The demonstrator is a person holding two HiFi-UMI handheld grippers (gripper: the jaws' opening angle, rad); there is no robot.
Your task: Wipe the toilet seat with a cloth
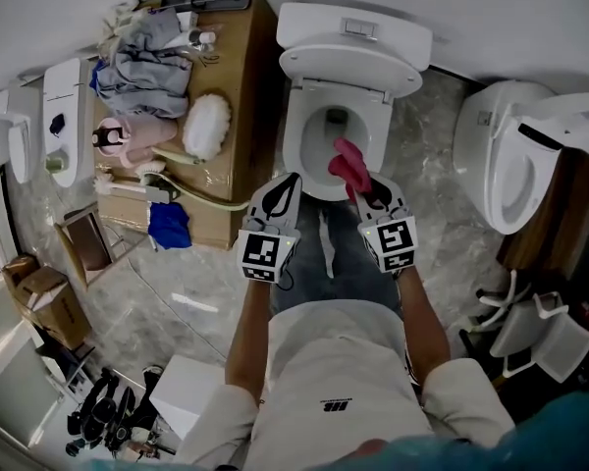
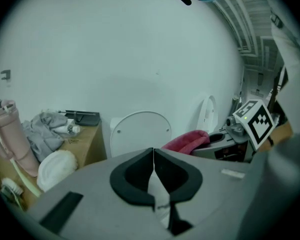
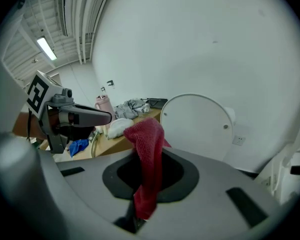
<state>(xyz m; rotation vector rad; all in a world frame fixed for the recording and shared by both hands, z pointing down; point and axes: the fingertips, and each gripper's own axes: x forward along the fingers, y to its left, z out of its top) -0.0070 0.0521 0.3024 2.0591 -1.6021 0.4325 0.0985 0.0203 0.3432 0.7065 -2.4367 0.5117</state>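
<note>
Two tongs are held out over an open toilet, one in each of the person's hands. The left tongs (image 2: 153, 155) are clenched, jaws pressed together along a thin line with nothing between them. They hover near the front left of the toilet seat (image 1: 296, 147), and no view shows them touching it.

The right tongs (image 3: 148, 180) are clamped on a red cloth (image 3: 149, 151). In the right gripper view the cloth rises between the jaws and its loose top flops over to one side. From the head view the cloth lies over the front right part of the seat and reaches in above the bowl. Whether it presses on the seat cannot be told.

The lid (image 1: 351, 69) stands raised against the tank. A wooden counter (image 1: 243, 86) stands just beside the toilet on the person's left. It carries a heap of grey clothes (image 1: 142, 59), a white fluffy pad (image 1: 207, 126) and a pink cup (image 1: 128, 141). A blue rag (image 1: 169, 226) hangs at its near end. A second toilet (image 1: 506, 155) stands well apart on the right, on the grey marbled floor (image 1: 437, 224).
</note>
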